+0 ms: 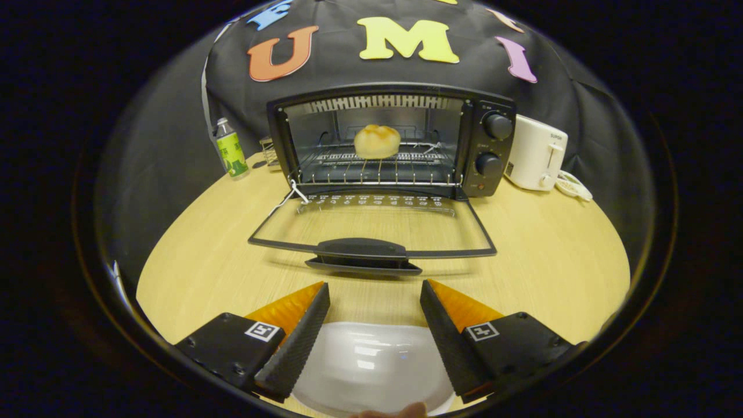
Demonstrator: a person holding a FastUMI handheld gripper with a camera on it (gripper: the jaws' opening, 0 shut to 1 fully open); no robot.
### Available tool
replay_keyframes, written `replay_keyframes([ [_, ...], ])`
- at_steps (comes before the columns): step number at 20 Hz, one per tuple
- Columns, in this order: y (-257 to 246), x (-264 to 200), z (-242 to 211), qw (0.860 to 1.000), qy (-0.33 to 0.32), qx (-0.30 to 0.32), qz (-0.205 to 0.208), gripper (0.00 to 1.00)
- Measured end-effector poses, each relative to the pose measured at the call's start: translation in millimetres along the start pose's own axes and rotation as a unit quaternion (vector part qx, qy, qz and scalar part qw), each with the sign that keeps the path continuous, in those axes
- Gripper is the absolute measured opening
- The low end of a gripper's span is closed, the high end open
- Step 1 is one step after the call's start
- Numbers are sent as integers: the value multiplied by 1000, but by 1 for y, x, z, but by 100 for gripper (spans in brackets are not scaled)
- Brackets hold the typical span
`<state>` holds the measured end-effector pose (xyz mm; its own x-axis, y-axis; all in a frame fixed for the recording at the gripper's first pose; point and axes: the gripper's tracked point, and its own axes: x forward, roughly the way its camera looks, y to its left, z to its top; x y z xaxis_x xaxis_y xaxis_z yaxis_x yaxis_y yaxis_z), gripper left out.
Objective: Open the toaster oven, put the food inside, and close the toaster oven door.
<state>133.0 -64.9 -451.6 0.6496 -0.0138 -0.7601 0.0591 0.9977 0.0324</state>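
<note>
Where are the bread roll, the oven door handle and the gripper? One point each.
bread roll (377, 141): gripper view, middle of its top crust, on the oven rack.
oven door handle (361, 248): gripper view, middle of the handle bar on the lowered door.
gripper (375, 299): gripper view, open gap midway between fingertips, holding nothing.

Light wood table (551, 261), round-looking through the lens, carrying: black toaster oven (493, 145) at the back centre with its glass door (371, 232) dropped flat forward toward the gripper (374, 296), whose fingers are spread apart, nothing between them. Left of oven: a green-labelled bottle (231, 148) upright, small wire rack (268, 151) between the two. Right of oven, just beside it: white toaster (537, 154) with a coiled cord (572, 186); white plate (371, 368) at the near edge, under the fingers.
</note>
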Motion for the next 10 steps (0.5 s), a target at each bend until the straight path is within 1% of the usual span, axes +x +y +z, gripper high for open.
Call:
replay_keyframes([
  [6,-1,10,6,1000,7,-13,-26,100],
  [7,-2,9,7,1000,4,-11,-28,100],
  [9,-1,4,22,999,-28,-11,-32,100],
  [10,0,2,25,999,-32,-15,-34,100],
])
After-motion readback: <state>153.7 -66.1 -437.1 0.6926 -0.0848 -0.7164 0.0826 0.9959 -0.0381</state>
